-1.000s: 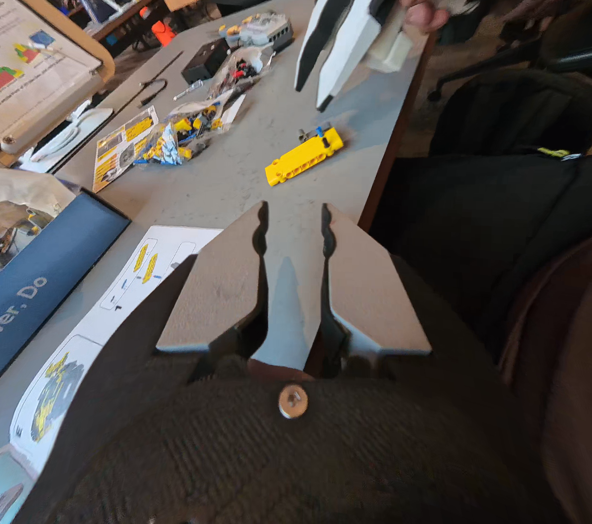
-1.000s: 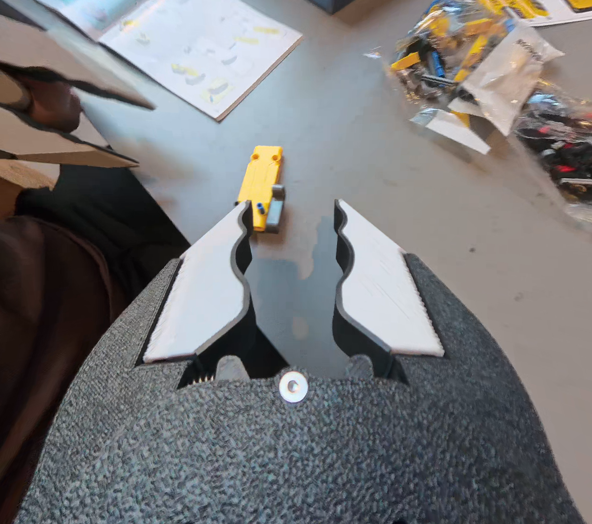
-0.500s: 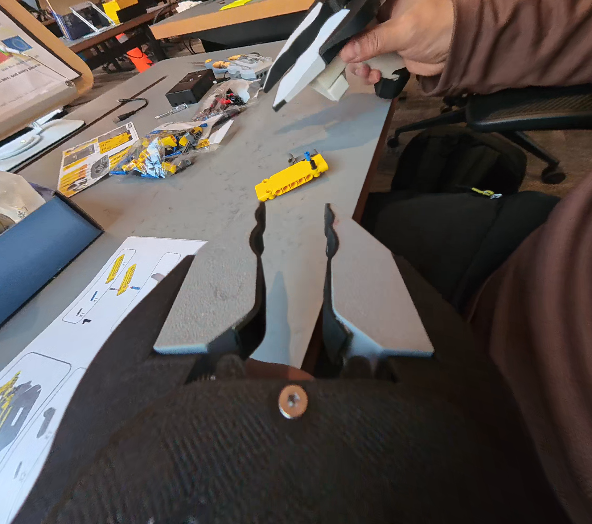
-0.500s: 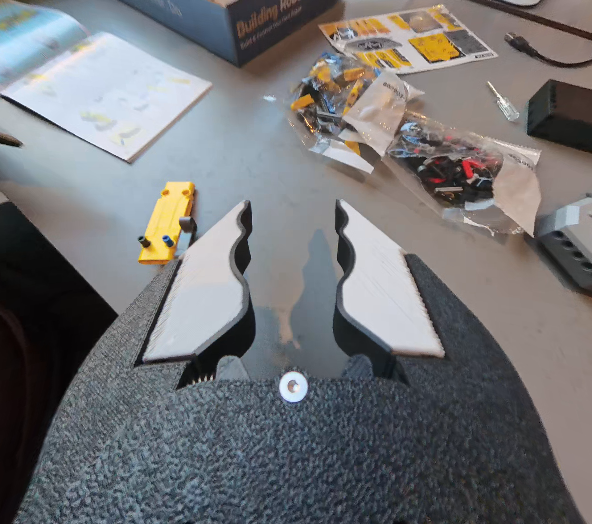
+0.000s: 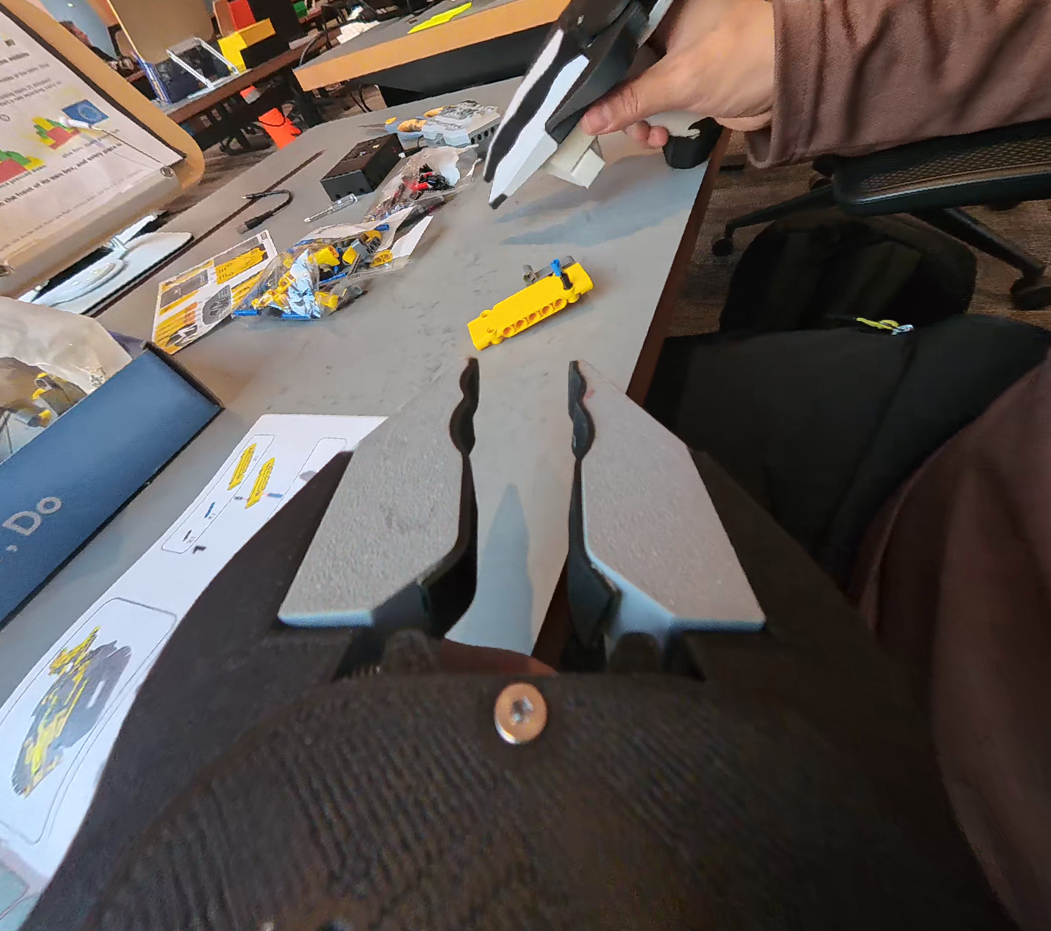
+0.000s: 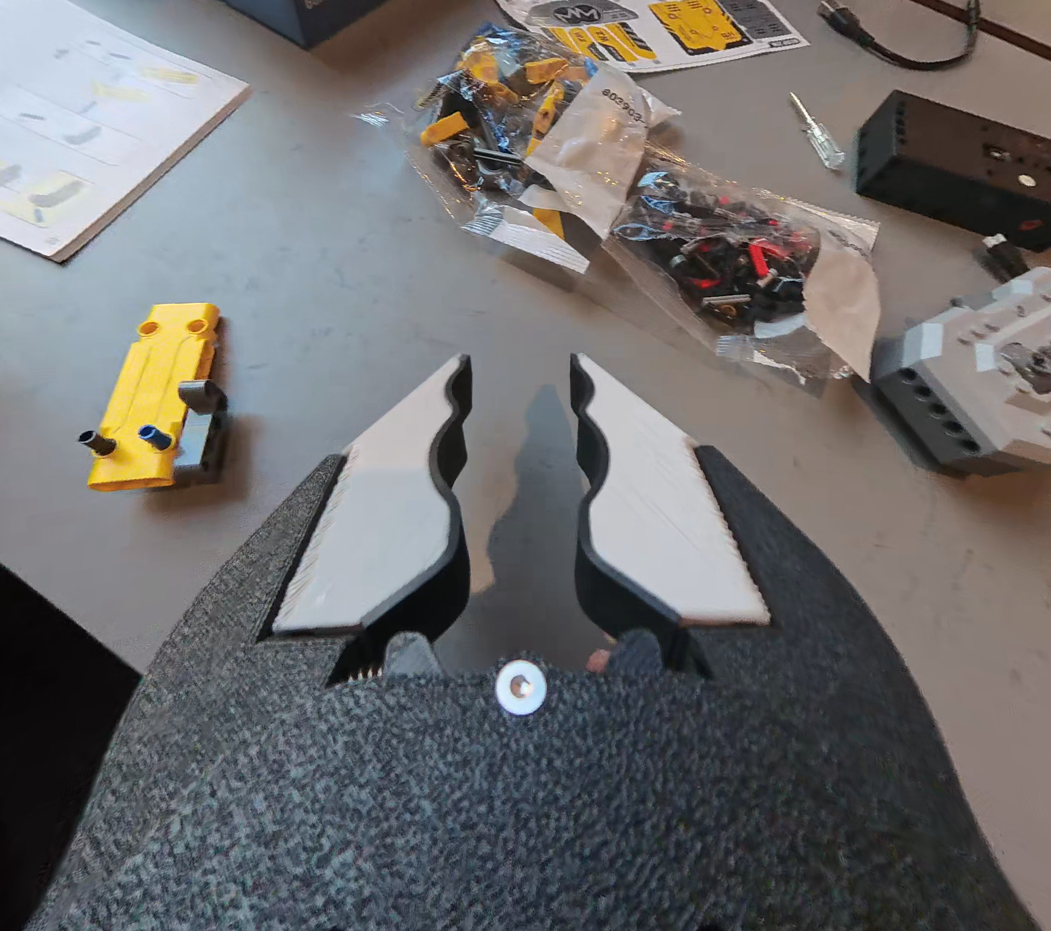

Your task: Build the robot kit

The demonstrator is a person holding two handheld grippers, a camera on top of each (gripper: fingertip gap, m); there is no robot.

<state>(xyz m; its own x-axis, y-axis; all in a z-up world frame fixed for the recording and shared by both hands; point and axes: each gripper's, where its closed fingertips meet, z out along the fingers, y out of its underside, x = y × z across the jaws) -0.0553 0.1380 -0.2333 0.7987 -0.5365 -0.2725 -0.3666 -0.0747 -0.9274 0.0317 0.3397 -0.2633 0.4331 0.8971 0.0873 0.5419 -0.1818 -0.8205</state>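
Two grippers show in the left wrist view. The left gripper (image 5: pixel 522 377) hangs over the near edge of the grey bench (image 5: pixel 369 352), jaws parted with nothing between them. Just ahead, near the bench's right edge, lies a yellow beam piece (image 5: pixel 529 307) with a grey bracket and small pins at its far end. Farther along that edge a hand (image 5: pixel 691 70) holds the right gripper (image 5: pixel 500 187) above the bench, tips pointing down; whether it is parted cannot be told from here. An open booklet (image 5: pixel 170 562) and a blue box (image 5: pixel 85 454) sit at the left, and a bag of yellow parts (image 5: pixel 318 272) lies mid-bench.

In the right wrist view the right gripper (image 6: pixel 520 369) is spread and empty over bare bench. The yellow beam piece (image 6: pixel 156 397) lies to its left near the bench edge, apart from the fingers. A bag of black and red parts (image 6: pixel 733 255) and a grey block (image 6: pixel 978 380) lie to the right.

The beam looks like light, rigid, smooth plastic; its long flat sides seem the surest hold, since the protruding pins could shift or pop out if squeezed.
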